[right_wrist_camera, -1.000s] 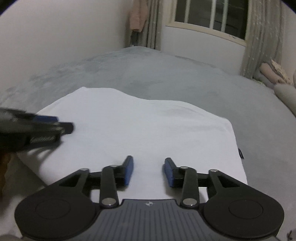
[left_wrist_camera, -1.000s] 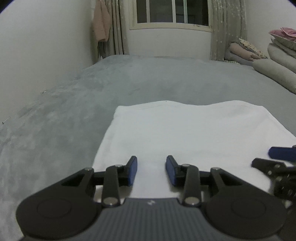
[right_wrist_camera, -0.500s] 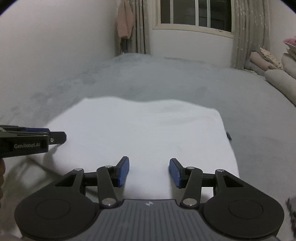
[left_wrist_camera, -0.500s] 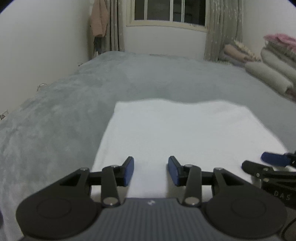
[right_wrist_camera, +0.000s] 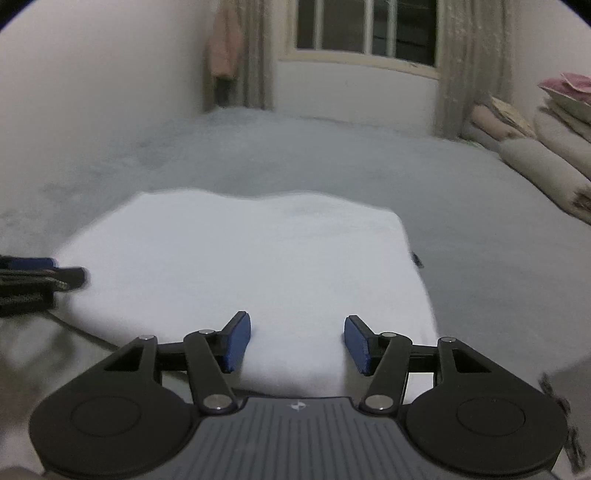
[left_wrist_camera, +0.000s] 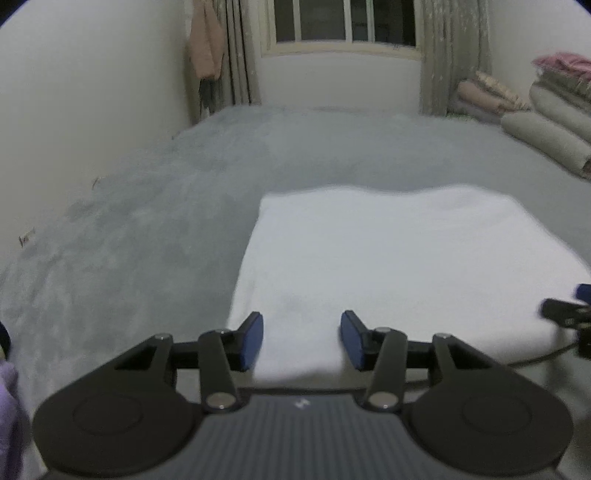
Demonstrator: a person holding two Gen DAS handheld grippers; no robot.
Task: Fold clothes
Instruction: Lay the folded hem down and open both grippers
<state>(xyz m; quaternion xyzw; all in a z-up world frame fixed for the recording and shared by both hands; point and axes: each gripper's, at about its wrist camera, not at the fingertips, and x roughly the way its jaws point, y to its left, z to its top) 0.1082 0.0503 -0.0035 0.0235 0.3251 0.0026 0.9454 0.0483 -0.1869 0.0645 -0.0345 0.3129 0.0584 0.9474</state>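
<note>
A white folded garment [left_wrist_camera: 388, 258] [right_wrist_camera: 258, 266] lies flat on the grey bed cover [left_wrist_camera: 147, 229] [right_wrist_camera: 498, 240]. My left gripper [left_wrist_camera: 301, 338] hovers at the garment's near left edge, its jaws opening, nothing between the blue pads. My right gripper [right_wrist_camera: 297, 341] hovers at the near right part of the garment, its jaws opening too, with no cloth pinched. Each gripper shows at the edge of the other's view: the right gripper [left_wrist_camera: 569, 314] and the left gripper [right_wrist_camera: 40, 278].
A stack of rolled bedding and pillows [left_wrist_camera: 546, 122] [right_wrist_camera: 543, 147] lies at the far right of the bed. A pink garment [left_wrist_camera: 205, 48] hangs beside the curtains under a window [left_wrist_camera: 343, 22]. A lilac cloth [left_wrist_camera: 9, 413] shows at the left edge.
Both grippers have pulled back toward the garment's near edge and their jaws have spread wider. The garment lies still.
</note>
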